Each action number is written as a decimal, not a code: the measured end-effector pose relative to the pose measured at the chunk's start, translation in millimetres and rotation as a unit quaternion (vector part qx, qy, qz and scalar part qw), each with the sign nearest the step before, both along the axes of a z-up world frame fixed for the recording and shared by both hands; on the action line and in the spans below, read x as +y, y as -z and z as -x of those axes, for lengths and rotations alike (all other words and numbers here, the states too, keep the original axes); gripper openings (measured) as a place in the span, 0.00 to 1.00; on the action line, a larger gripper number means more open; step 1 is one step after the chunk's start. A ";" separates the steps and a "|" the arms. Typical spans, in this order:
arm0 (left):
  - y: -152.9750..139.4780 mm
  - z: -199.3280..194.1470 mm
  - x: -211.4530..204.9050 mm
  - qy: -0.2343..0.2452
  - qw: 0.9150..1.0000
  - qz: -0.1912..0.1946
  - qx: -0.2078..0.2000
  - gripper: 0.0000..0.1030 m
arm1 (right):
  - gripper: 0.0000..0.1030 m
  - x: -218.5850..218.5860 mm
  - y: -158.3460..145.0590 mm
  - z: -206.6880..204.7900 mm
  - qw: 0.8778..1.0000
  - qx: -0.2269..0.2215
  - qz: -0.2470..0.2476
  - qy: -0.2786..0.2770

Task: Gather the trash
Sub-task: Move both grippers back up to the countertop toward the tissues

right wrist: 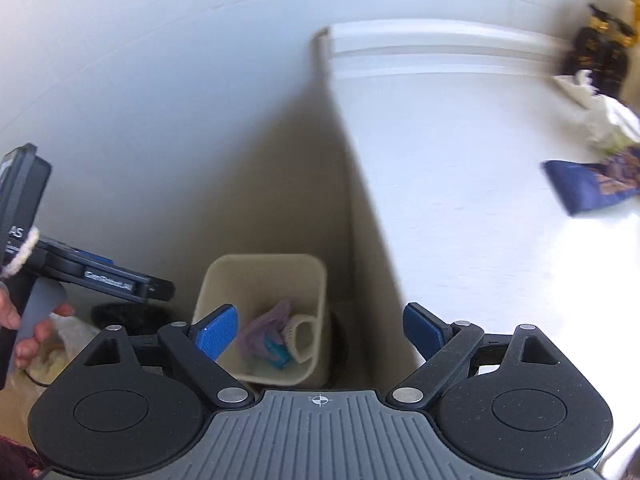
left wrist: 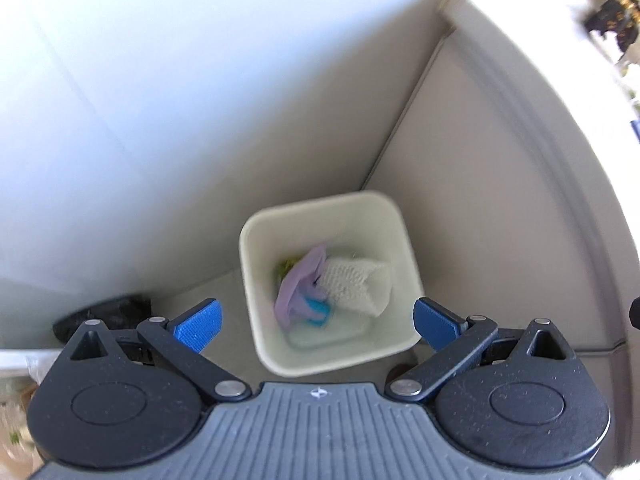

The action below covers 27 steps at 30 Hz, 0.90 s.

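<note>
A: Report the state of the left tongs [left wrist: 318,322].

B: Jaws stand wide apart, nothing between the blue pads [left wrist: 199,324]. They point steeply down over the cream waste bin [left wrist: 404,240], which sits on the floor in the corner where the white wall [left wrist: 160,100] meets a beige panel [left wrist: 480,200].

A: Right tongs [right wrist: 320,334]?

B: Likewise spread wide and empty, pointing down toward the same bin [right wrist: 224,280].

A: Location of the trash?

B: Inside the bin, at the bottom: a lilac crumpled piece [left wrist: 298,284], a white knitted or mesh item [left wrist: 356,284] touching it, a small turquoise scrap [left wrist: 318,312] beneath them, and something green [left wrist: 286,266] behind. The picture is blurred; finer detail cannot be told.

A: Other items?

B: A dark object [left wrist: 104,314] lies on the floor left of the bin. In the right wrist view, a hand [right wrist: 24,332] grips the left device's handle. A blue packet [right wrist: 592,188] and a white crumpled item [right wrist: 608,120] lie on the pale surface at right, well apart from the bin.
</note>
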<state>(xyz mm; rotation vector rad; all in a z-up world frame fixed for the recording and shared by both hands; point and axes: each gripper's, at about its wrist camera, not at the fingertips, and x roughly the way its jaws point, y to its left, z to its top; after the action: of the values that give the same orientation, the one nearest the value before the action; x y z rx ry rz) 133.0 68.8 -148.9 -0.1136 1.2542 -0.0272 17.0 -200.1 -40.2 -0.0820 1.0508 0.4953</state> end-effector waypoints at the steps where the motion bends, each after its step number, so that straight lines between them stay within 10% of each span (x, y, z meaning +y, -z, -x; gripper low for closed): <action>1: -4.7 -2.6 -2.8 0.003 1.000 0.003 -0.007 0.99 | 0.89 -8.3 -3.2 -1.3 1.000 -0.006 0.001 0.012; 27: -86.5 -121.6 -193.0 0.188 0.972 0.046 -0.137 0.99 | 0.94 -157.9 -20.4 -81.7 0.974 -0.159 0.024 0.159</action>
<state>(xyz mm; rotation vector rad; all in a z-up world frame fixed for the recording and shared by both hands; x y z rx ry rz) 254.6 -124.2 -62.3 0.0484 0.9829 -0.4161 98.7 -358.0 -19.9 -0.0340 0.7424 0.1577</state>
